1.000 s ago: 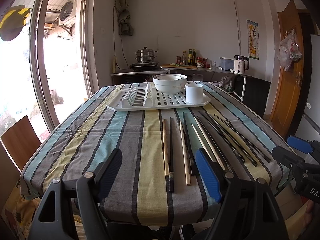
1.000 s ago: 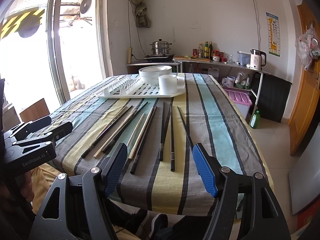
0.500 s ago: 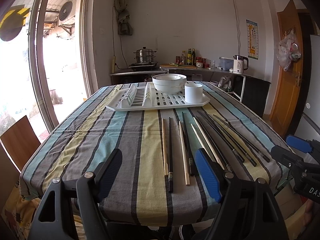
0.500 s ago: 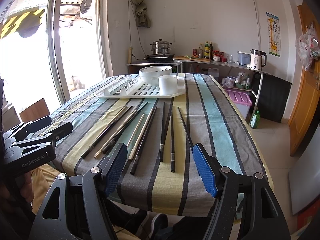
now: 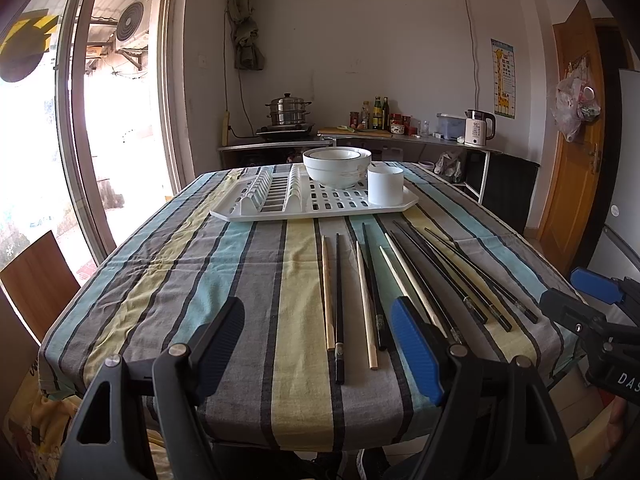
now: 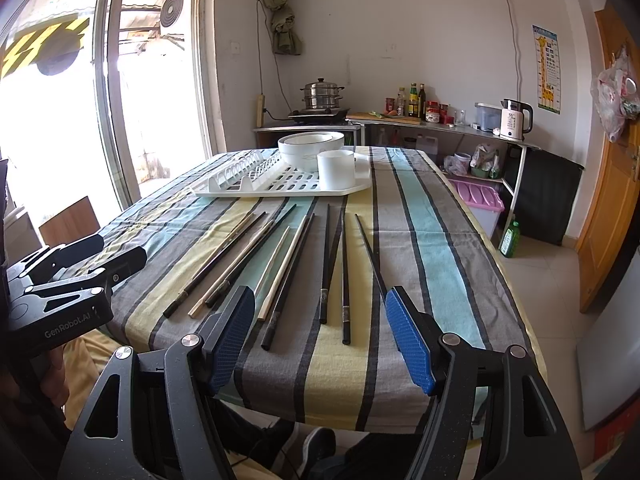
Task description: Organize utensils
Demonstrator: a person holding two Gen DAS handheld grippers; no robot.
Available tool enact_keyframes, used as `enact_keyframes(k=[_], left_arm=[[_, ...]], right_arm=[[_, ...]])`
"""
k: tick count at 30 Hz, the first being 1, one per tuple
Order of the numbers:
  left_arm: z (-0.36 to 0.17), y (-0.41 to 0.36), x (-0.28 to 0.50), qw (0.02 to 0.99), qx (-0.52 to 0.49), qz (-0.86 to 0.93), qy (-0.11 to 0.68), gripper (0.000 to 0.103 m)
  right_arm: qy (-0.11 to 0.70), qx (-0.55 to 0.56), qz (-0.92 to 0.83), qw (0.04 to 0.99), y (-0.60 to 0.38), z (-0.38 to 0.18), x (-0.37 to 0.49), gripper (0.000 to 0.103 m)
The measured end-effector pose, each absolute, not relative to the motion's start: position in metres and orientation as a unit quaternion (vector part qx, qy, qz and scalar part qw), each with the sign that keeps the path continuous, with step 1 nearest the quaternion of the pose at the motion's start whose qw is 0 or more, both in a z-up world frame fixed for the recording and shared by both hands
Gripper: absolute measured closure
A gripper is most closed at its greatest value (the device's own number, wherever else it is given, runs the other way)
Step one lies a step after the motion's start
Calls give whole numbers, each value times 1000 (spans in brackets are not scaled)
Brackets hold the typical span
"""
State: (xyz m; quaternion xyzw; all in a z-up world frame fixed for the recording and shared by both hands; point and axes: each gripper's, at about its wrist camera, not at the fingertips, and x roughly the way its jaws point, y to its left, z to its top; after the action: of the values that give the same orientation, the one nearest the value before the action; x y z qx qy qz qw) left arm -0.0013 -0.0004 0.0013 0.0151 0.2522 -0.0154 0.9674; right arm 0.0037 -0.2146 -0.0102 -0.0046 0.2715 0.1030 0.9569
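Observation:
Several black and pale wooden chopsticks [image 5: 372, 292] lie side by side on the striped tablecloth, running front to back; they also show in the right wrist view [image 6: 288, 264]. Behind them sits a white drying rack [image 5: 280, 204] holding stacked white bowls [image 5: 336, 166] and a white cup [image 5: 385, 186]. My left gripper [image 5: 320, 344] is open and empty, held above the table's near edge short of the chopsticks. My right gripper [image 6: 320, 336] is open and empty, just before the chopstick ends. Each gripper shows at the side of the other's view.
The table [image 5: 180, 264] has a striped cloth. A wooden chair [image 5: 36, 276] stands at the left by the sliding glass door. A counter [image 5: 400, 136] with a steamer pot, bottles and a kettle is at the back. A pink bin [image 6: 480, 200] sits right of the table.

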Motion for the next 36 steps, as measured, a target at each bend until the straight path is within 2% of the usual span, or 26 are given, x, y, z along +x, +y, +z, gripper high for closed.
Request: enact_keyframes(k=[36], left_arm=[[-9,-3,9,962,12,-31,272,25]], right_arm=[[277,-9,107,955,-209,-13,19,35]])
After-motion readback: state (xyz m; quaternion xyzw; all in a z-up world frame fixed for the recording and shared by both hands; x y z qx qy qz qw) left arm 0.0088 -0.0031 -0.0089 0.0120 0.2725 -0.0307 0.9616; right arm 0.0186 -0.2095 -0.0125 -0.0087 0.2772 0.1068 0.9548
